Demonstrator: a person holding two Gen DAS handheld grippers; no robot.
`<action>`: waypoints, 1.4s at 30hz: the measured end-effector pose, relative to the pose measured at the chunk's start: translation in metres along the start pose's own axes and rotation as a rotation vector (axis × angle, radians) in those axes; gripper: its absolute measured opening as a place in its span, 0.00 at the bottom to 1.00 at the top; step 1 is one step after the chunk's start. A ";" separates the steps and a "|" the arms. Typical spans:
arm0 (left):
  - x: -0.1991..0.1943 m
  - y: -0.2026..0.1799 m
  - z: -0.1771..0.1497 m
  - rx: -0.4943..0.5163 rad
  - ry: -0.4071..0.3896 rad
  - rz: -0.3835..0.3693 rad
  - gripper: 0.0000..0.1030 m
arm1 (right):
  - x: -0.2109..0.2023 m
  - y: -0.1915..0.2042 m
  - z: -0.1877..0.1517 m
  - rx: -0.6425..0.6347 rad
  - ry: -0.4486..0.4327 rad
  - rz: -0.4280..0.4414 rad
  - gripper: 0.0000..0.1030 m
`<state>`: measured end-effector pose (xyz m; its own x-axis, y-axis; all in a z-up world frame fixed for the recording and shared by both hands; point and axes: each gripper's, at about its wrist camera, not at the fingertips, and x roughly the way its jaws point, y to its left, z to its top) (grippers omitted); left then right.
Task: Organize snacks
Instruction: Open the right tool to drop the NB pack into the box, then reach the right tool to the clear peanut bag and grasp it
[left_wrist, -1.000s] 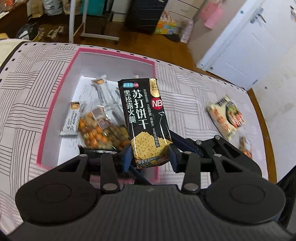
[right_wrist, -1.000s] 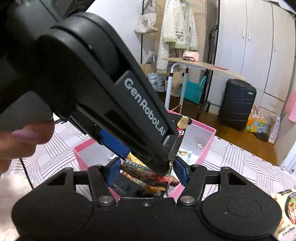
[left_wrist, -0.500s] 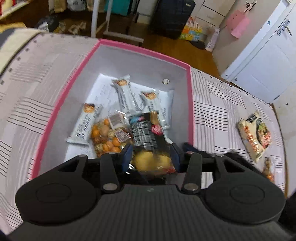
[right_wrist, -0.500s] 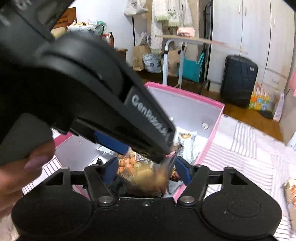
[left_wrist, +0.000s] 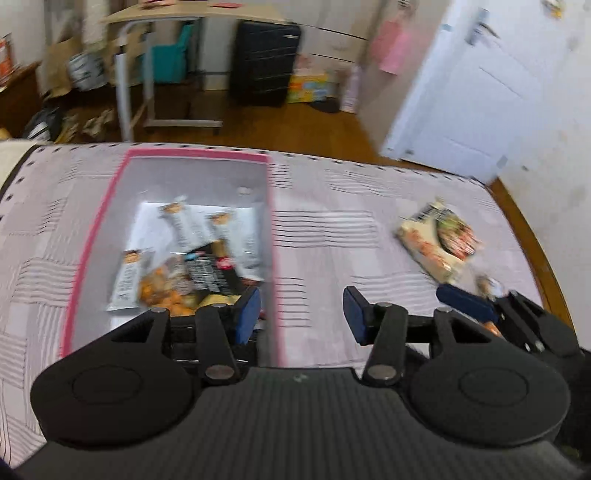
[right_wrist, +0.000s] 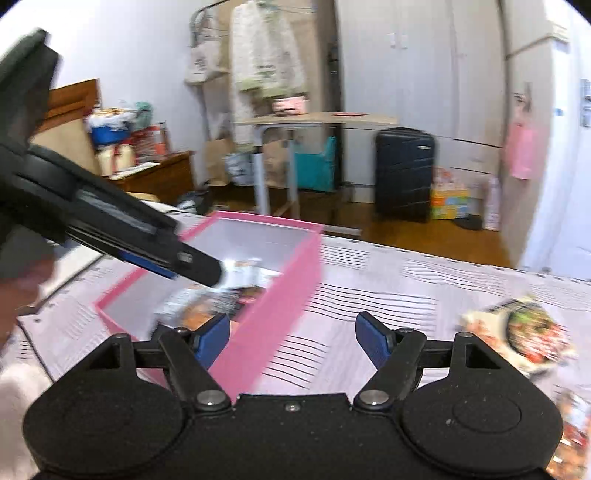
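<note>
The pink box (left_wrist: 272, 236) holds several snacks: white bars (left_wrist: 181, 225), an orange-filled bag (left_wrist: 162, 291) and the black cracker packet (left_wrist: 210, 273) lying on top. My left gripper (left_wrist: 302, 314) hangs over the box's right wall; its jaws are opening with nothing between them. In the right wrist view the pink box (right_wrist: 284, 302) sits front left, and my right gripper (right_wrist: 291, 332) stands open and empty beside its near corner. The left gripper (right_wrist: 199, 266) reaches in above the box. A noodle packet (left_wrist: 437, 240) (right_wrist: 524, 332) lies on the cloth to the right.
The striped tablecloth (left_wrist: 332, 229) covers the table. A blue pad (left_wrist: 465, 300) of the right gripper shows low right in the left wrist view. Another small packet (right_wrist: 569, 424) lies at the table's right edge. Beyond the table stand a desk, a suitcase (right_wrist: 404, 173) and a door.
The black cracker packet left my left gripper and now lies in the box. Both grippers drew back to the right of the box, and both sets of jaws stand wider.
</note>
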<state>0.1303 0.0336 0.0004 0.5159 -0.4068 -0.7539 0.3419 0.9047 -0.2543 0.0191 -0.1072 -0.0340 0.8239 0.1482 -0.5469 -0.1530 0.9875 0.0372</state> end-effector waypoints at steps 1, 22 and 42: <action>0.000 -0.009 -0.001 0.010 0.008 -0.015 0.47 | -0.006 -0.007 -0.004 0.011 0.004 -0.027 0.77; 0.130 -0.196 -0.038 0.207 0.113 -0.218 0.45 | -0.080 -0.186 -0.119 0.320 -0.028 -0.218 0.78; 0.252 -0.271 -0.066 0.060 0.277 -0.404 0.43 | -0.033 -0.254 -0.172 0.495 0.049 -0.266 1.00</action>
<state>0.1161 -0.3059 -0.1607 0.1077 -0.6673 -0.7370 0.5208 0.6693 -0.5299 -0.0630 -0.3718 -0.1688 0.7713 -0.1000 -0.6286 0.3400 0.8996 0.2741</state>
